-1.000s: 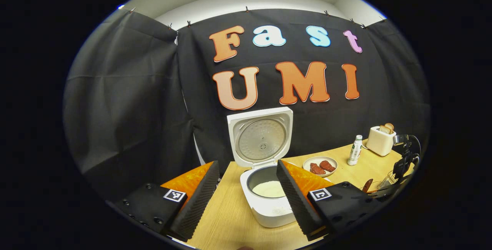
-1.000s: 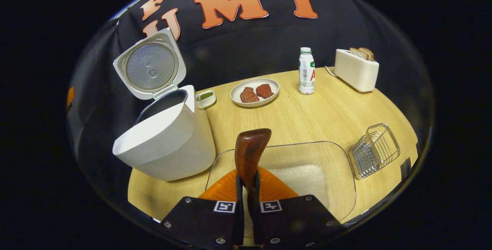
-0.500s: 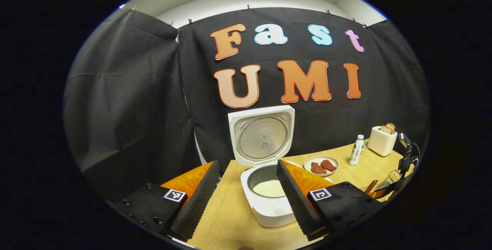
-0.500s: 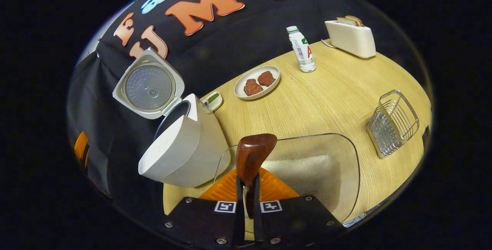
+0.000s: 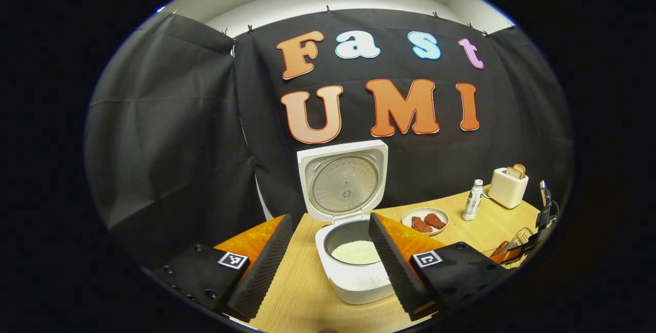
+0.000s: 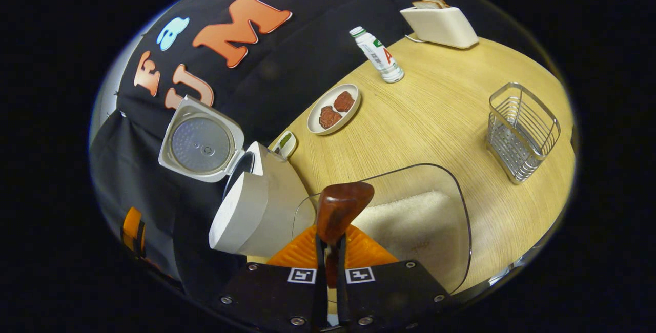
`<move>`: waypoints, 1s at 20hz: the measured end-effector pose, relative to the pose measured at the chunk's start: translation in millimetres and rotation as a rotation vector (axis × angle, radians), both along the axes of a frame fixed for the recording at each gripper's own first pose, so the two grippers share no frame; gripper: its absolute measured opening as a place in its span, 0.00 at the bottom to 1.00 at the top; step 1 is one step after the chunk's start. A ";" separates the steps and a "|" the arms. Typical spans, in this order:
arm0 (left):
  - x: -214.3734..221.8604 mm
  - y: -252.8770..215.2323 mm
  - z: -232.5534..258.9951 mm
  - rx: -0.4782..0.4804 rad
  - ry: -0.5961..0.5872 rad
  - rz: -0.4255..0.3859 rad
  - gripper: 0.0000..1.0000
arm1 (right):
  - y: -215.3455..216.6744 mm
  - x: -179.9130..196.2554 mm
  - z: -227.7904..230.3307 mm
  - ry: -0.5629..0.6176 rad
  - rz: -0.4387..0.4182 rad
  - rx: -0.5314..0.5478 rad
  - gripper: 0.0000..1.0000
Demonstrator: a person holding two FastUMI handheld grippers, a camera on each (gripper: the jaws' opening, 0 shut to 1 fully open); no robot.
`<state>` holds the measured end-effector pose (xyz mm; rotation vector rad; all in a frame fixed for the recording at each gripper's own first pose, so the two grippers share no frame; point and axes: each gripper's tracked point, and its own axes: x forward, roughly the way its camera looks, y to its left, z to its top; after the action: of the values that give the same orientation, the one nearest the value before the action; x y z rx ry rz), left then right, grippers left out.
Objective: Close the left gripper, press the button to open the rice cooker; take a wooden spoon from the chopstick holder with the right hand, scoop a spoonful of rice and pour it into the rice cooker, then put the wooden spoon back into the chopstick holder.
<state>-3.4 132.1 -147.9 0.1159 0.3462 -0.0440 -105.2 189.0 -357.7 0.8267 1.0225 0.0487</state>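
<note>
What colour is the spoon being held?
Dark reddish-brown polished wood; the wooden spoon shows best in the right gripper view.

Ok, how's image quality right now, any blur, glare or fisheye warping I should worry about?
Left gripper view: sharp and evenly lit, rice cooker crisp, only its open lid a bit shiny. Right gripper view: tilted, strong fisheye bending the table edge; the wooden spoon in the tongs shows a glossy highlight, and the glass rice tray rim glints faintly.

In the right gripper view, the rice tray [image 6: 451, 205] lies between rice cooker [image 6: 256, 205] and chopstick holder [image 6: 520, 130].
</note>
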 end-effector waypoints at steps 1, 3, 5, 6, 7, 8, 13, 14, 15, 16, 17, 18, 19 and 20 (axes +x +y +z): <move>-0.2 -1.2 0.5 0.000 -0.002 -0.001 1.00 | -1.1 1.0 -0.4 0.005 -0.012 0.016 0.07; 0.3 -4.4 3.5 0.005 -0.009 -0.004 1.00 | -8.1 6.7 2.3 0.003 -0.044 0.048 0.06; 0.4 -8.1 5.2 0.008 -0.014 -0.007 1.00 | -16.5 14.3 8.0 -0.006 -0.075 0.086 0.06; 0.9 -9.7 5.3 0.009 -0.014 -0.007 1.00 | -21.6 19.5 9.8 -0.010 -0.088 0.104 0.07; 1.0 -9.7 6.5 0.009 -0.016 -0.006 1.00 | -30.1 22.7 13.0 -0.015 -0.110 0.120 0.07; 2.2 -11.2 7.3 0.007 -0.018 -0.005 1.00 | -37.2 26.9 15.8 -0.022 -0.128 0.132 0.06; 4.3 -17.8 12.5 0.005 -0.034 -0.002 1.00 | -69.8 35.6 35.8 -0.050 -0.203 0.211 0.06; 5.5 -18.7 12.4 0.004 -0.035 -0.001 1.00 | -73.1 36.5 39.8 -0.053 -0.210 0.226 0.07; 5.7 -19.3 12.9 0.002 -0.037 0.001 1.00 | -74.0 36.0 44.5 -0.056 -0.216 0.251 0.07; 6.0 -20.0 13.4 -0.002 -0.039 0.004 1.00 | -74.4 38.2 49.4 -0.060 -0.218 0.275 0.06; 6.5 -21.3 13.4 -0.007 -0.039 0.006 1.00 | -75.1 39.3 54.4 -0.063 -0.230 0.307 0.06; 7.4 -21.7 14.0 -0.010 -0.040 0.009 1.00 | -74.1 42.5 59.5 -0.064 -0.238 0.331 0.06; 6.9 -21.5 14.4 -0.014 -0.042 0.012 1.00 | -73.2 44.0 67.3 -0.068 -0.249 0.363 0.07; 7.7 -20.8 15.2 -0.017 -0.046 0.017 1.00 | -70.0 47.5 73.8 -0.073 -0.253 0.390 0.07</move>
<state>4.2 111.3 -132.7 0.0969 0.3011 -0.0278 -57.6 119.0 -283.8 1.2954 0.8434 0.0634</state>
